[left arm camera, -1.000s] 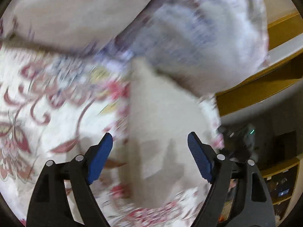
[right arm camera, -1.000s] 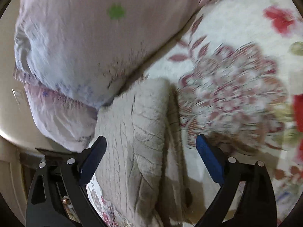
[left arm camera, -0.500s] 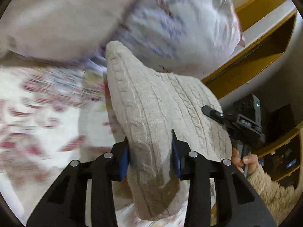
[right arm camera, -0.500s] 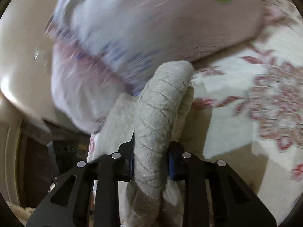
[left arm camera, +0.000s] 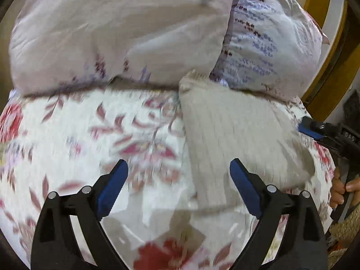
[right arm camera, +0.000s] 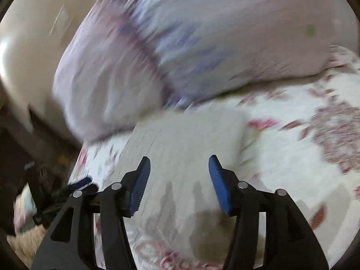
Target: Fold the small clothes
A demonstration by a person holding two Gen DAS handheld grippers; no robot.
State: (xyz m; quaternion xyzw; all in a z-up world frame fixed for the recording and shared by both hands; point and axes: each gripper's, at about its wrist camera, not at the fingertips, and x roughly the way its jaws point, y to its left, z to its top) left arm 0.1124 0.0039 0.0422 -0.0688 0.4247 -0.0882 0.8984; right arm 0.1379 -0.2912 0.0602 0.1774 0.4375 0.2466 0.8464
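Beige knitted garment (left arm camera: 236,139) lies folded flat on the floral bedsheet (left arm camera: 74,135), its far edge touching the pillows (left arm camera: 126,29). Left gripper (left arm camera: 180,186) and right gripper (right arm camera: 177,180) hover spread and empty, likely letting the fold settle.

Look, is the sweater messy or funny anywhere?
Nothing stands out. The sweater lies folded flat on the sheet, its far end touching the pillows. Both the left gripper and right gripper are open.
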